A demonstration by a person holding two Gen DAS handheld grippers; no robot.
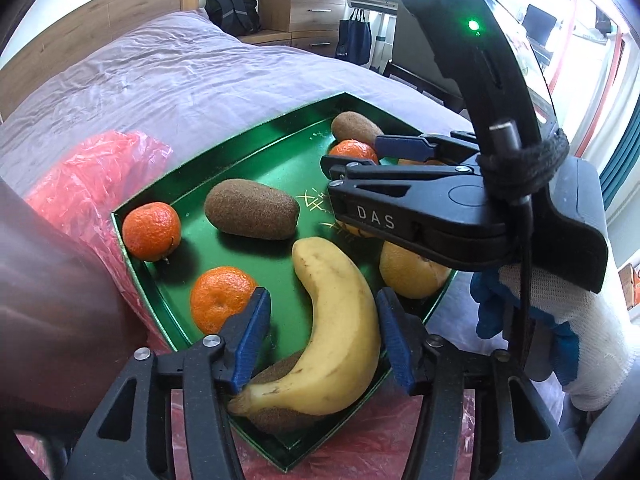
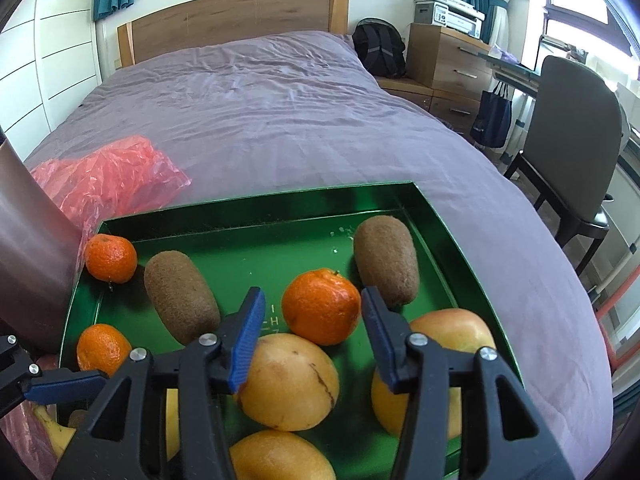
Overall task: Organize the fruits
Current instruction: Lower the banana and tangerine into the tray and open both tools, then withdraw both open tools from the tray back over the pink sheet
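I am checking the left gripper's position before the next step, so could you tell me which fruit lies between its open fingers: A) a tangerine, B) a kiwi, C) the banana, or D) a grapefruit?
C: in the left wrist view the left gripper is open with the banana lying between its blue pads in the green tray, not gripped.

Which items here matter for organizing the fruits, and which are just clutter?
Task items:
- green tray
- banana
- mandarins, e.g.
- kiwis, e.g.
- large yellow citrus fruits, e.g.
- left hand-held gripper, open around the banana
- right hand-held gripper, open

Lying about:
- red plastic bag
- bed
- backpack
- chair
- printer
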